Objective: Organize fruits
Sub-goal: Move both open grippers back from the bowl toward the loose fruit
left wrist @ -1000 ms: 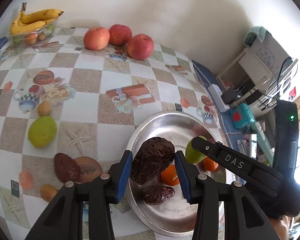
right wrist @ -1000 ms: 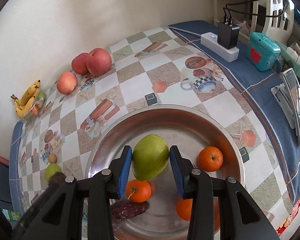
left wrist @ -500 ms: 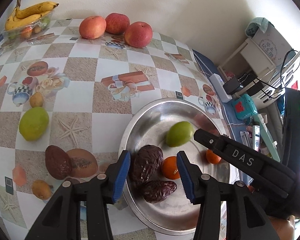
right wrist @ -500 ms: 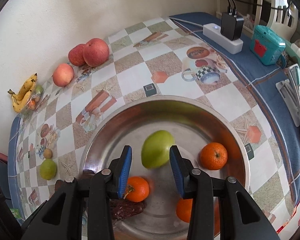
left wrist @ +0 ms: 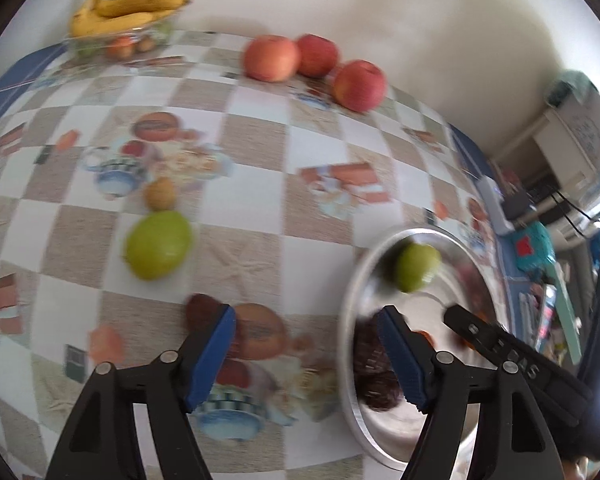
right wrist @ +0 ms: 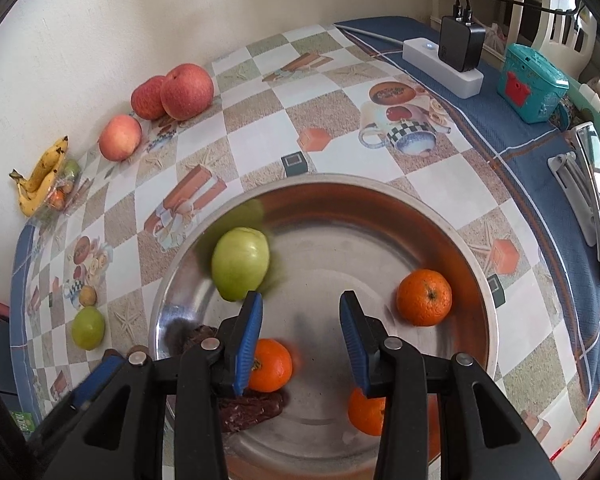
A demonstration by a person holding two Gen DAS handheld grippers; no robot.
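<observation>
A steel bowl (right wrist: 452, 216) holds a green fruit (right wrist: 241, 263), three oranges (right wrist: 424, 298) and dark brown wrinkled fruits (right wrist: 252, 407). My right gripper (right wrist: 300, 340) is open and empty above the bowl's near side. My left gripper (left wrist: 306, 356) is open and empty over the tablecloth, left of the bowl (left wrist: 350, 392). A second green fruit (left wrist: 158, 245), a small tan fruit (left wrist: 161, 194) and a dark brown fruit (left wrist: 199, 309) lie on the cloth. Three red apples (left wrist: 358, 85) stand by the wall.
Bananas (left wrist: 128, 10) lie on a clear tub at the far left corner. A white power strip with a black charger (right wrist: 444, 60), a teal box (right wrist: 532, 82) and a phone stand (right wrist: 580, 200) sit on the blue cloth at the right.
Both grippers opened and dropped their fruit in the bowl. The green fruit rolled to the bowl's left side. My left gripper swung left, off the bowl; my right pulled back.
</observation>
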